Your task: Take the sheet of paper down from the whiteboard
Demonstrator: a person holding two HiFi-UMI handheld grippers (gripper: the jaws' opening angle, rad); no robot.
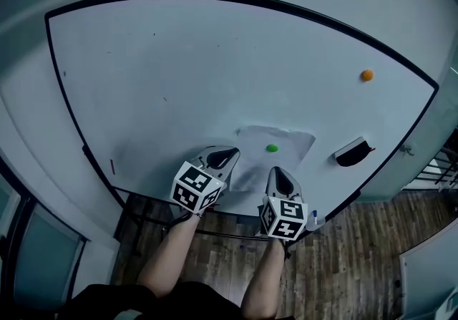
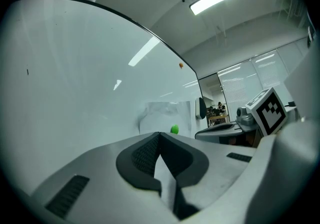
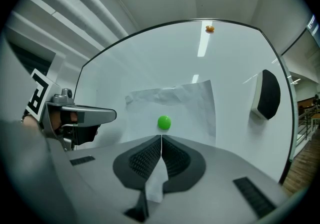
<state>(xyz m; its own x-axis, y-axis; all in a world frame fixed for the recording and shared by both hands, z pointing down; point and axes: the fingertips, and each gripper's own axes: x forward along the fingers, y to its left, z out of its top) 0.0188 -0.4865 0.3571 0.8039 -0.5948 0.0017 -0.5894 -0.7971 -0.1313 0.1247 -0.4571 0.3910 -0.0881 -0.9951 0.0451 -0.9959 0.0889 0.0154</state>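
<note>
The sheet of paper [image 1: 286,141] sits at the whiteboard's [image 1: 179,75] lower edge under a green magnet [image 1: 272,147]. The left claw [image 1: 227,157] and right claw [image 1: 280,181] each pinch its bottom edge. The removal step looks under way: next, slide it from under the magnet without tearing.

- The left gripper [image 1: 227,157] points forward and level, its jaws pressed together on the lower edge of the sheet of paper [image 1: 290,139]; a strip of paper shows between the pads
- The right gripper [image 1: 277,174] sits just beside it, also level, its jaws likewise closed on the sheet's lower edge
- The left forearm [image 1: 168,258] and right forearm [image 1: 261,286], both bare, reach forward side by side
</note>
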